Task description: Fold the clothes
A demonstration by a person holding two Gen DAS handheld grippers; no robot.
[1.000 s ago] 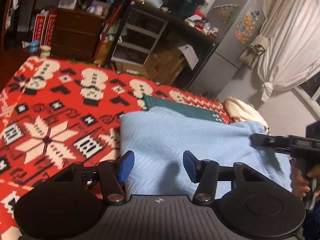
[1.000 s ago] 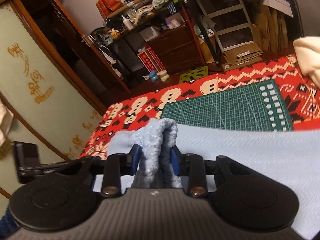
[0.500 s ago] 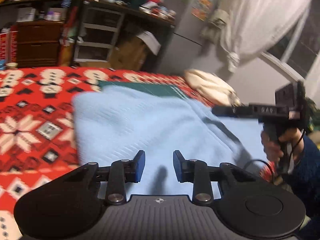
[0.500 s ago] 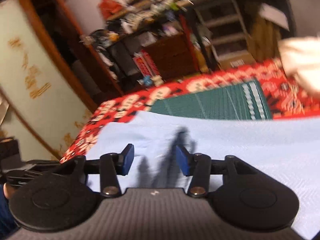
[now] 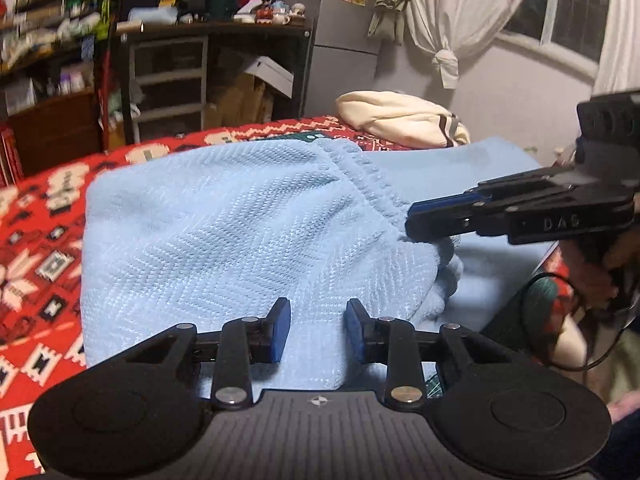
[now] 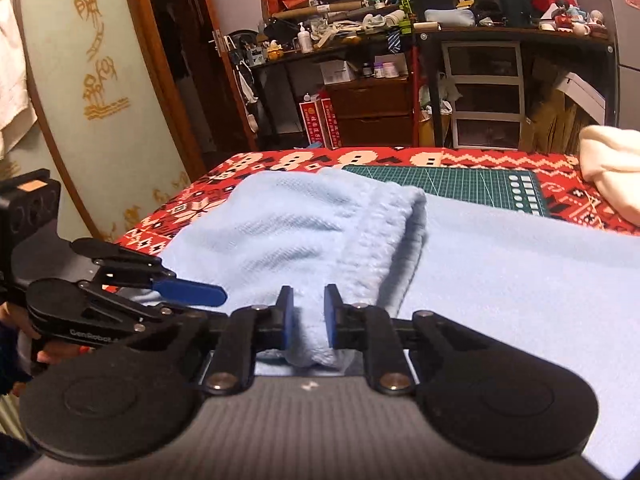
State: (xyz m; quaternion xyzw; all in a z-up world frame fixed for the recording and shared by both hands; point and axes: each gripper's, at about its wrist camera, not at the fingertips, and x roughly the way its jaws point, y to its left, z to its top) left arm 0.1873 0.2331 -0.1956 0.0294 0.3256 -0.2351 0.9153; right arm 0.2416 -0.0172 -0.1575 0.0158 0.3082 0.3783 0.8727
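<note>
Folding stage: a light-blue knit garment [image 5: 248, 240] is seen lying on the red patterned cover [image 5: 44, 248], one part doubled over the flat layer beneath, its ribbed hem [image 6: 384, 248] running along the top of the fold.
Right gripper [image 6: 308, 316]: jaws are nearly closed, with a bunch of the ribbed hem pinched between the blue pads.
Left gripper [image 5: 318, 330]: jaws are held partly open over the knit; nothing is gripped.
Handling: the fabric is judged soft, light and limp; sagging and stretching are to be expected wherever it is lifted from one point.
Hold: the thicker ribbed hem is judged the firmest place to be taken, ideally at two spread points.
Nearby: a cream garment [image 5: 404, 120] and a green cutting mat [image 6: 448, 184] are seen beyond it.
</note>
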